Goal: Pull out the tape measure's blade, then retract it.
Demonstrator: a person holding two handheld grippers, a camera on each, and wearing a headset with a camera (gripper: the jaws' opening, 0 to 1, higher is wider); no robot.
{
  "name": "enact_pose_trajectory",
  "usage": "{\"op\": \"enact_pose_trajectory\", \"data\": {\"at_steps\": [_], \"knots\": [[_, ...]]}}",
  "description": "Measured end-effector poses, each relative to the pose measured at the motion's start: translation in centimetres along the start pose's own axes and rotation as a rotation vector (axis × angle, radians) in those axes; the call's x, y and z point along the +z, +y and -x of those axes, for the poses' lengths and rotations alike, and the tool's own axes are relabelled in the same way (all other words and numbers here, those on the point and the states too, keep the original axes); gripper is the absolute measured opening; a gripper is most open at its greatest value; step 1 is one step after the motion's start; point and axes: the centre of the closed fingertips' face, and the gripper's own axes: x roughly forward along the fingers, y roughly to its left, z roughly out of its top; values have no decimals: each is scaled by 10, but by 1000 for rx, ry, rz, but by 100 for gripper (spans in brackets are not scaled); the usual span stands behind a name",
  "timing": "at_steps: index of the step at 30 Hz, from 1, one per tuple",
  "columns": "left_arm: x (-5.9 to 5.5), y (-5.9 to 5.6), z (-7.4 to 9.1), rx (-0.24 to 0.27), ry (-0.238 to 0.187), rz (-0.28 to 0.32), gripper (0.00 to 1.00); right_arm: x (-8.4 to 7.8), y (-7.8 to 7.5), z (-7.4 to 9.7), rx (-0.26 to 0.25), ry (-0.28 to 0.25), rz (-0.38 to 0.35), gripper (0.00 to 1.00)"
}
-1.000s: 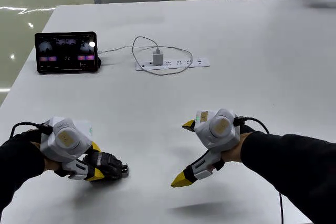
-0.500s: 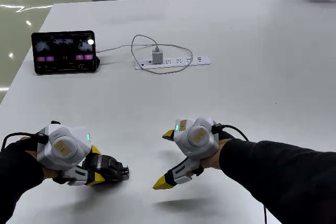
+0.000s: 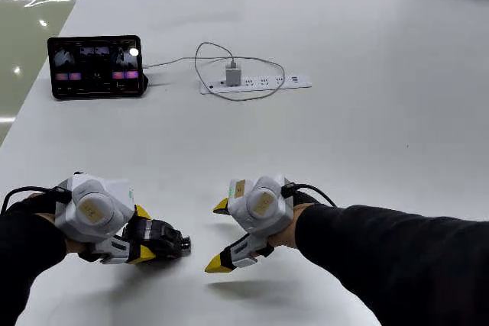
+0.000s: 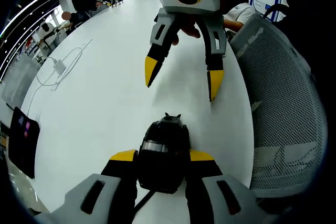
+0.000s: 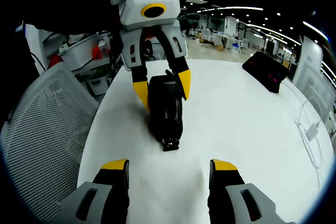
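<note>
A black tape measure (image 3: 157, 239) rests on the white table, held between the yellow-tipped jaws of my left gripper (image 3: 144, 234). From the left gripper view the tape measure (image 4: 164, 153) sits clamped in the left gripper (image 4: 163, 156), its blade tip facing the other tool. My right gripper (image 3: 219, 236) is open a short way to the right, pointing at the tape measure's front end with nothing between its jaws. The right gripper view puts the tape measure (image 5: 166, 111) just ahead of the open right gripper (image 5: 168, 166), a small gap away.
A tablet (image 3: 96, 66) stands at the far left of the table (image 3: 367, 104). A white power strip (image 3: 256, 82) with a charger and looped cable lies behind the middle. A mesh chair (image 4: 283, 108) is at the near edge.
My right gripper has moved left toward the tape measure, closing much of the gap. The left gripper and tape measure have stayed in place.
</note>
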Motion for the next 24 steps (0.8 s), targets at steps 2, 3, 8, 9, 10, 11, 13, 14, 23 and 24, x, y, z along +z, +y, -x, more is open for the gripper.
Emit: {"op": "enact_pose_trajectory", "data": {"at_steps": [2,3,8,9,10,11,13,14,23,24], "knots": [[0,-1,0,-2,1,-2,30,-4,7,-8,37,27,35,58],[0,-1,0,-2,-1,-1,30,-7,6,-11,38,45,44,57],[0,0,0,4,-10,-7,30,2,0,-17,44,25,-36,49],[0,0,0,3,-10,-6,30,3,-1,-17,43,27,-20,47],[0,0,0,2,-9,-5,30,3,-2,-18,40,30,-16,45],[0,-1,0,0,-8,-7,30,5,-4,-19,36,31,-17,45],[0,0,0,-3,-10,-6,30,10,-7,-20,31,16,-14,42],[0,-1,0,-4,-12,-5,30,11,-7,-22,31,15,-13,41],[0,-1,0,-1,-14,1,30,12,-5,-34,28,23,6,30],[0,-1,0,-2,-13,0,30,12,-5,-35,27,26,11,27]]}}
